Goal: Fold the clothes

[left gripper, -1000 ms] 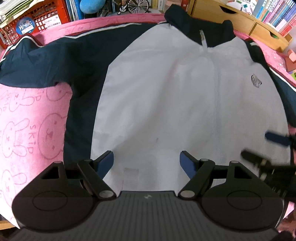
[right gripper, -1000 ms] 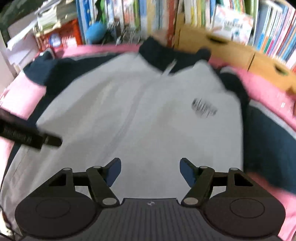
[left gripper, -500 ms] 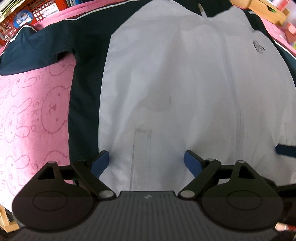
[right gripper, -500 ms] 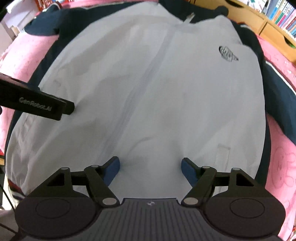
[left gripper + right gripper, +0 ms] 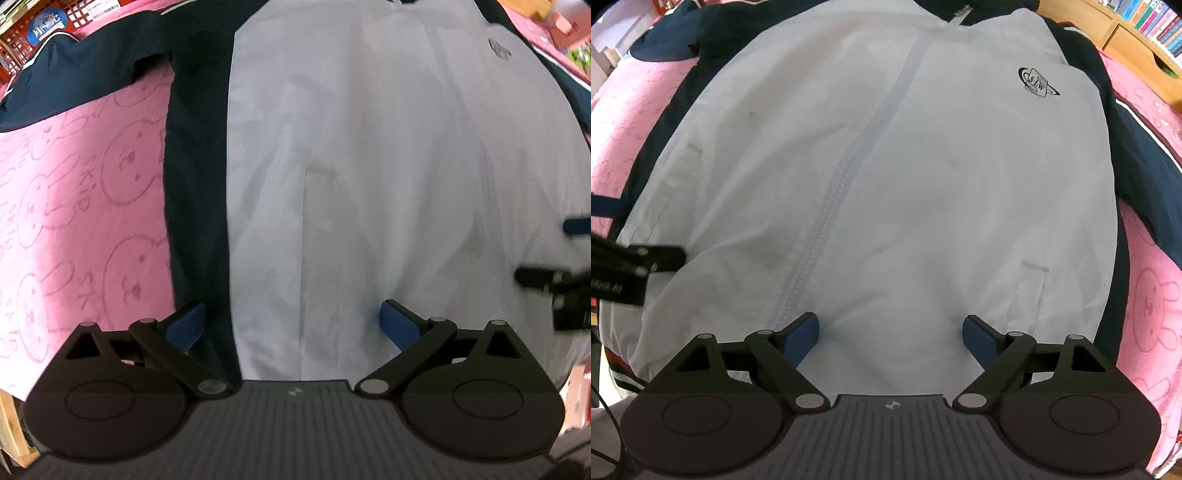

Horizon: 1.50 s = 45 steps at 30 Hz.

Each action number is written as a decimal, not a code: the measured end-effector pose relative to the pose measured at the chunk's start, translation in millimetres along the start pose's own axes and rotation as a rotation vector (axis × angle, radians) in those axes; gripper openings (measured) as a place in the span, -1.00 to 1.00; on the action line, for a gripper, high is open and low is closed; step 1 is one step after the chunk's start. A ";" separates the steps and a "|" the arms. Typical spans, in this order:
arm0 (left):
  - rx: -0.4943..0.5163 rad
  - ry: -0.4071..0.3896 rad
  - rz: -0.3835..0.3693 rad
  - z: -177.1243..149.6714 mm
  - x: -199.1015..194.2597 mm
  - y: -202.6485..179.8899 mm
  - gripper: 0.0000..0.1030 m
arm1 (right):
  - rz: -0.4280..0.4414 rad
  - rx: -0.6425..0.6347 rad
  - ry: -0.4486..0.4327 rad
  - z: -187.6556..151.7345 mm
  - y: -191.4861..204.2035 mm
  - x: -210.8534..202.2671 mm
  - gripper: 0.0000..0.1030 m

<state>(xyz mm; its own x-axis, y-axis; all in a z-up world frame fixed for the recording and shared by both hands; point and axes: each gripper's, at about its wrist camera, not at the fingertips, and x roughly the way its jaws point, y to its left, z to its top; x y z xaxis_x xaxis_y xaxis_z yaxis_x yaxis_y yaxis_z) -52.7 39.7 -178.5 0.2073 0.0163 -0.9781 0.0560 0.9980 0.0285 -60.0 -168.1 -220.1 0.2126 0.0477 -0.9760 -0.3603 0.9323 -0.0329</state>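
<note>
A white jacket (image 5: 923, 177) with navy sleeves lies front-up and spread flat on the surface, which is covered by a pink blanket (image 5: 74, 206) printed with rabbit faces and the word "SKIP". The zip runs up the middle of the jacket, and a small dark logo (image 5: 1036, 82) sits on the chest. The left gripper (image 5: 291, 325) hovers over the hem near the navy side panel, its jaws wide apart and holding nothing. The right gripper (image 5: 890, 332) hangs over the hem just beside the zip, jaws likewise spread and empty. Behind the surface stand a red plastic crate (image 5: 33, 22), a wooden cabinet (image 5: 1126, 33) and a row of books (image 5: 1156, 18).
</note>
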 end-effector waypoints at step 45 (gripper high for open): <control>-0.944 -0.379 0.313 165.5 56.3 393.5 0.29 | -0.188 0.064 -0.082 76.3 49.1 4.7 0.64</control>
<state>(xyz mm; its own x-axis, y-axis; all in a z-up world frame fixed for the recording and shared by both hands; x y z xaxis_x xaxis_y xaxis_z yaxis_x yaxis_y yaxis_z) 142.7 423.3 -188.3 0.3809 0.4231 -0.8222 -0.7991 0.5979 -0.0625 -7.4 -94.8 -209.9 0.3448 -0.1027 -0.9330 -0.2495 0.9482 -0.1966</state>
